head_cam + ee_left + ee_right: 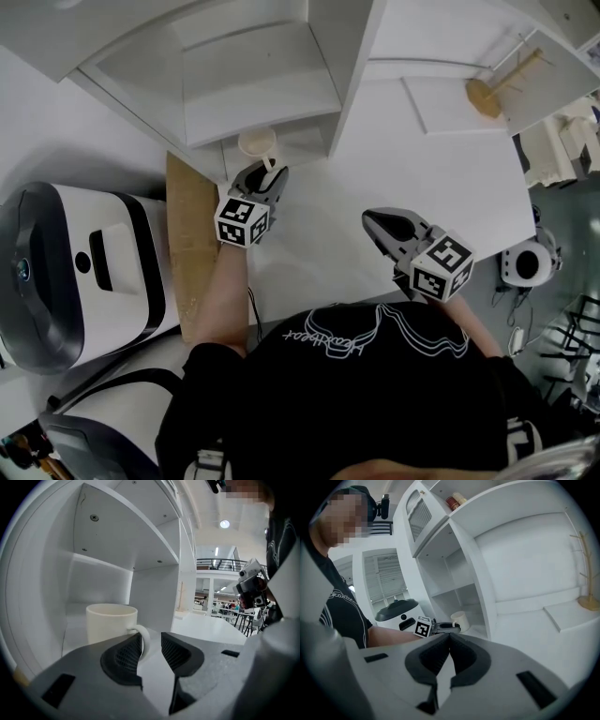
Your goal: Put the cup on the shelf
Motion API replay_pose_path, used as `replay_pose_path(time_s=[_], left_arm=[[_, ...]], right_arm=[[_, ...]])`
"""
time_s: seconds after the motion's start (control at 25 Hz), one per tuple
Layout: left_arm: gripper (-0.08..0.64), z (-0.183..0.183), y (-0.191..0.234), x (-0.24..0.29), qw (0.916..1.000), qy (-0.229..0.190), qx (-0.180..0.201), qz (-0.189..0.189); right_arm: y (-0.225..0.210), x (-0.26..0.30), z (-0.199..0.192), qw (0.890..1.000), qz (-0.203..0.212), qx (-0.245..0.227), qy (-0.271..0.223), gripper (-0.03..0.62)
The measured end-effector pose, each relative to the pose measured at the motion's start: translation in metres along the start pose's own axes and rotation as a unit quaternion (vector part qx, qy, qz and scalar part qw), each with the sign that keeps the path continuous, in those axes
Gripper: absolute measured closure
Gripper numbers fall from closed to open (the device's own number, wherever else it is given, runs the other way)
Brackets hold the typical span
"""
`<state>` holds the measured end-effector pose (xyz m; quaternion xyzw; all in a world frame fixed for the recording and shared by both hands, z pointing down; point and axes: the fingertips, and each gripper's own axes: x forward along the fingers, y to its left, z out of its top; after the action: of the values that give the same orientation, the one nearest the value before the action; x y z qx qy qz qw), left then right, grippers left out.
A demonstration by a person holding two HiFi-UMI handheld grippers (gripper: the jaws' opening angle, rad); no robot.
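A cream cup (111,623) stands upright on the floor of the lowest bay of the white shelf (154,592) at the far edge of the bench (422,178), left of its middle. Its handle (144,639) points back out toward the near edge. The left gripper (151,641) sits at the mouth of that bay, its jaws parted on either side of the handle loop. The gap is wider than the loop, so the grip looks released rather than clamped, though the left jaw may be brushing it. The right gripper (450,637) hangs over the open bench nearer the near edge, well apart from the cup, its jaws pressed together on nothing. A wooden mug tree (497,84) stands by the far right corner.

The left gripper is plainly the nearer one, and the cup lies straight ahead of its jaws. With the cup apparently set down, the placing looks all but done. What remains is probably a straight pull back toward the near edge, along the line of the handle. Any sideways drift could hook the loop and drag the cup out
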<state>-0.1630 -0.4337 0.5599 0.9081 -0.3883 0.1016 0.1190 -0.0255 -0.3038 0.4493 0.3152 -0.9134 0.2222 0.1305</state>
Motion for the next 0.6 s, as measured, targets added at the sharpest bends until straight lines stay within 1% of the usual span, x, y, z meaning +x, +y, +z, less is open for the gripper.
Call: replay_pose_path(time_s=[0.12, 0.44, 0.6], left_arm=[[0.443, -0.006, 0.003, -0.004, 0.9999, 0.009, 0.010, 0.004], [0.443, 0.001, 0.008, -0.024, 0.9995, -0.006, -0.005, 0.031], [0.443, 0.013, 0.005, -0.042, 0.9984, -0.010, -0.018, 0.054]], right_arm=[[0.000, 0.004, -0.001, 1.000, 0.002, 0.001, 0.003, 0.586], [0.004, 0.016, 0.000, 1.000, 0.015, 0.001, 0.003, 0.586], [0.008, 0.021, 0.003, 1.000, 0.025, 0.000, 0.000, 0.586]])
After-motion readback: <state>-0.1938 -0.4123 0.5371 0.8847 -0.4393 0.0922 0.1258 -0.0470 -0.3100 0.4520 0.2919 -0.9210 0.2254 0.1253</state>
